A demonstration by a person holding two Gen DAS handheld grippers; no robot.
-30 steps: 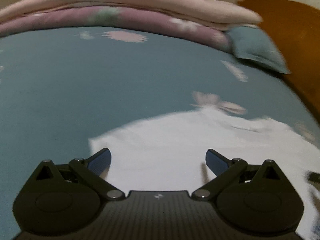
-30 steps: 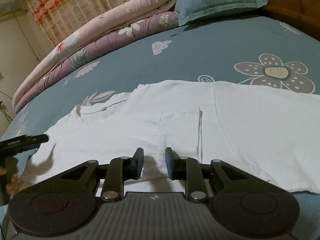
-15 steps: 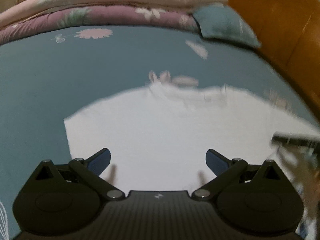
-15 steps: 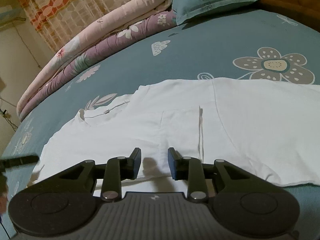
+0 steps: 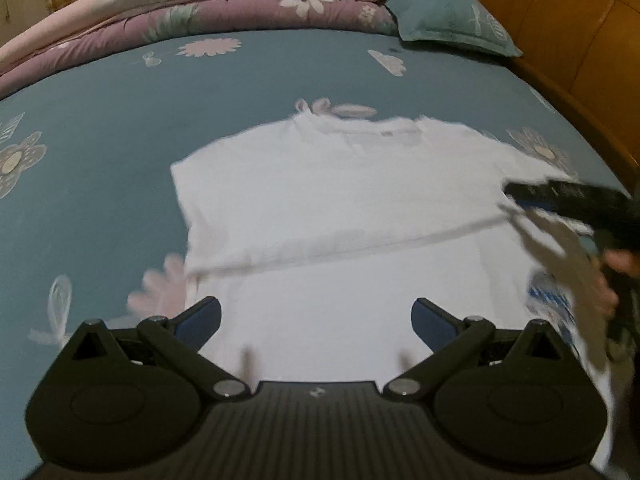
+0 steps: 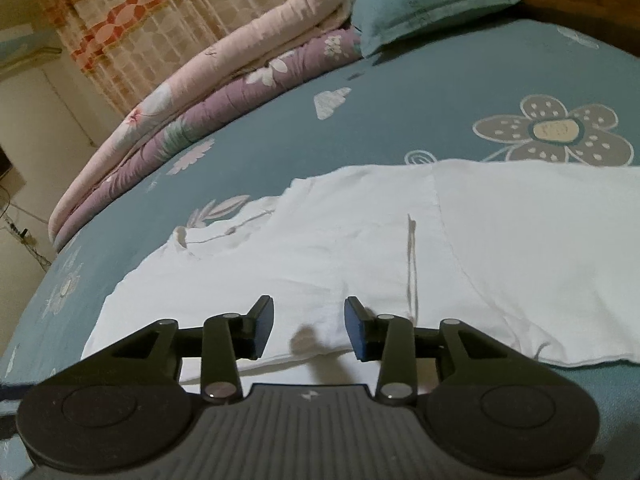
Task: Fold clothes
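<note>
Left claw (image 5: pixel 316 322) gaping wide and right claw (image 6: pixel 310 328) half open, both empty over the near edge of the white cotton t-shirt (image 5: pixel 340 216) spread on the teal flowered bedsheet (image 5: pixel 100 128), so a shallow pinch probably snags one layer and skews the fold.

The shirt (image 5: pixel 340 216) lies flat on the bed (image 5: pixel 100 128), with the quilts (image 5: pixel 224 4) and pillow (image 5: pixel 448 20) behind it.

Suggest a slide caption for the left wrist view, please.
Open left gripper above a white shirt on a blue bedsheet.
</note>
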